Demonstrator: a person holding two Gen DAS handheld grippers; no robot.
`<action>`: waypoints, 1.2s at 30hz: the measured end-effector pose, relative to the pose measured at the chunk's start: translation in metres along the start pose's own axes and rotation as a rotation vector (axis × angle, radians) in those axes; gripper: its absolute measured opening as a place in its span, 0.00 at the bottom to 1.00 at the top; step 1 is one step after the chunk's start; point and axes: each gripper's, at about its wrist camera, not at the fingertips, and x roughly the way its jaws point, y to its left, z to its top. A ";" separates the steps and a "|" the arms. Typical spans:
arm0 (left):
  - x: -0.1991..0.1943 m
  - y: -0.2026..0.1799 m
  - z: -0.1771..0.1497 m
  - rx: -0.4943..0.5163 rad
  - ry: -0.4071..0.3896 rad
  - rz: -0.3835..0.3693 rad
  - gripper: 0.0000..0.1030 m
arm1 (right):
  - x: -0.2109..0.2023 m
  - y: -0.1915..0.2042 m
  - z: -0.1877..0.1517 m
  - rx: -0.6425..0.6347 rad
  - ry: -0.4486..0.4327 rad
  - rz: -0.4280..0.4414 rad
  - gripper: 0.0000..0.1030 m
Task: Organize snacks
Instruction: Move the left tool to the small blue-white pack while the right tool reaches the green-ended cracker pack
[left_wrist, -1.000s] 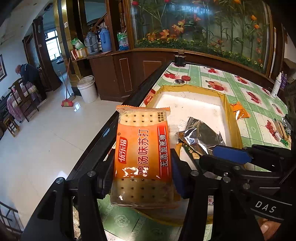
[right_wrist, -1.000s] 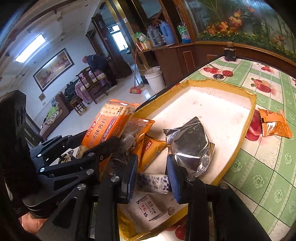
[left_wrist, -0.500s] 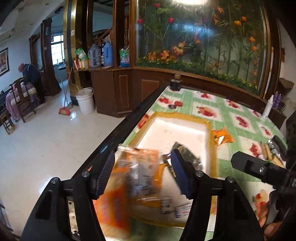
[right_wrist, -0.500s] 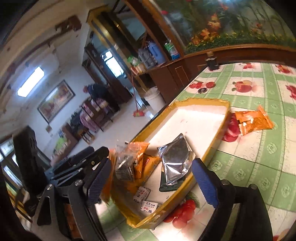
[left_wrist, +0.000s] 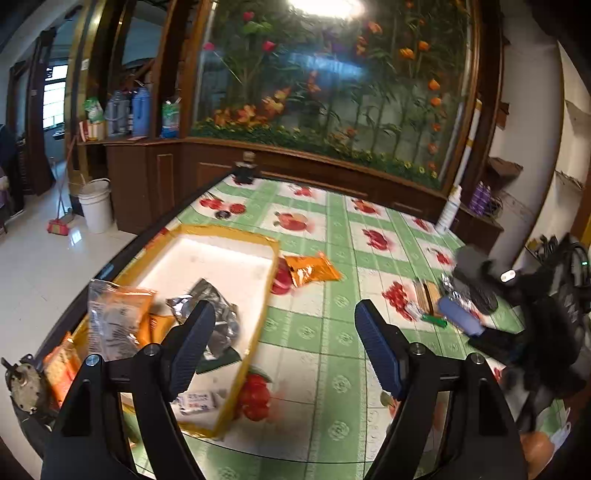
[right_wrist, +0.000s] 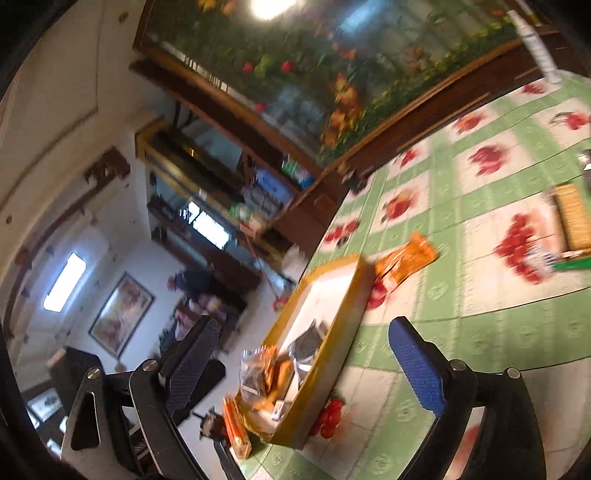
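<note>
A yellow-rimmed white tray (left_wrist: 274, 258) lies on the table's left side and holds a silver packet (left_wrist: 214, 306), orange packets (left_wrist: 118, 314) and small white sachets (left_wrist: 195, 400). The orange cracker pack (left_wrist: 61, 363) leans at the tray's near left end. My left gripper (left_wrist: 284, 350) is open and empty above the tray's near right corner. My right gripper (right_wrist: 303, 365) is open and empty, raised and tilted; its view shows the tray (right_wrist: 343, 332). An orange packet (left_wrist: 312, 271) lies on the cloth right of the tray, as do loose snacks (left_wrist: 426, 299) further right.
The table has a green checked cloth with red fruit prints (left_wrist: 332, 332). The right gripper (left_wrist: 517, 306) shows blurred at the right over the loose snacks. A wooden cabinet with flowers (left_wrist: 314, 155) bounds the far side. The table's left edge drops to a tiled floor (left_wrist: 37, 266).
The left gripper opened and let go of the orange cracker pack, now at the tray's near end. The right gripper opened, dropped its small packet and swung up and right. Both pulled back.
</note>
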 end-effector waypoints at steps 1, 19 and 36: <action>0.003 -0.004 -0.001 0.008 0.012 -0.006 0.76 | -0.015 -0.006 0.003 -0.006 -0.047 0.012 0.93; 0.096 -0.102 -0.001 0.208 0.240 -0.167 0.76 | -0.094 -0.105 0.026 -0.152 0.041 -0.604 0.94; 0.196 -0.163 -0.001 0.031 0.400 -0.244 0.75 | -0.072 -0.139 0.047 -0.249 0.144 -0.687 0.85</action>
